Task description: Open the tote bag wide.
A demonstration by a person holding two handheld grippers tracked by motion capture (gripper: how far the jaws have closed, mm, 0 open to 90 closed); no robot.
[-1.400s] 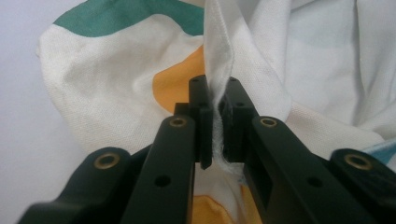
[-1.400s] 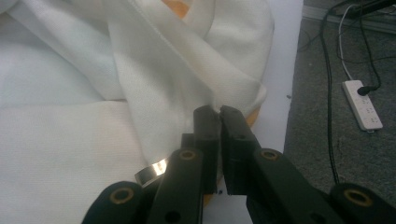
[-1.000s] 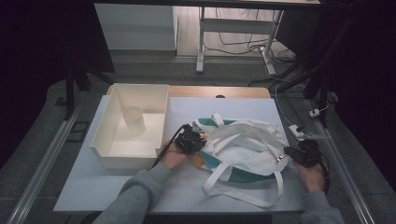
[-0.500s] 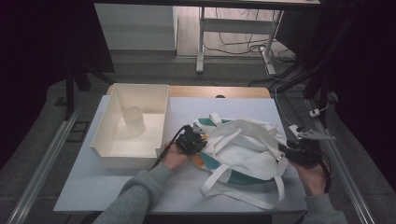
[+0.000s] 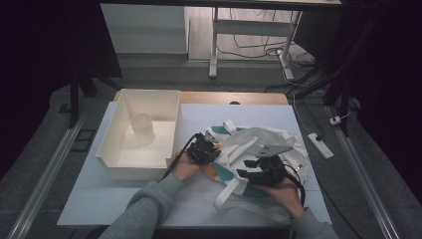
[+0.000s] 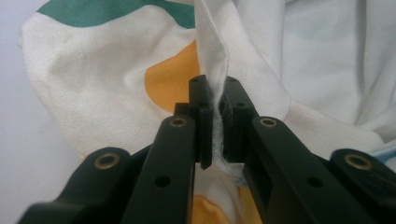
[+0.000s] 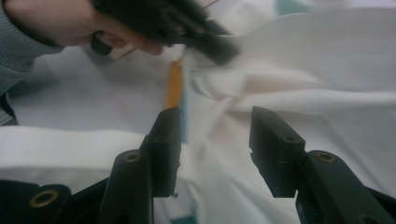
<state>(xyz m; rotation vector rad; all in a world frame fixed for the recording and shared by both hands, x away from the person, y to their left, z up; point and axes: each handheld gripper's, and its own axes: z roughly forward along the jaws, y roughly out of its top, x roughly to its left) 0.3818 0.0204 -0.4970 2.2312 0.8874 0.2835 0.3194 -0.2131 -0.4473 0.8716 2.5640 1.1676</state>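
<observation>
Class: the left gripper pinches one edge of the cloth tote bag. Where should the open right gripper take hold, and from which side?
Probably on the raised white fold of the tote bag, beside the left gripper. The right gripper should come level from the person's side, jaws astride the ridge; flat cloth offers no edge.

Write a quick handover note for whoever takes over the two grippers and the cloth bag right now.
Left gripper: shut on a fold of the tote bag at its left edge.
Right gripper: its jaws have just been opening; they now stand apart over the bag's white cloth, not pressing on anything.
The bag lies crumpled on the white table, straps loose, right of the cream bin, which holds a small cup.
Done: the left edge is pinned.
Left: probably take a new hold with the right gripper and spread or fold the bag; it is not yet flat.
</observation>
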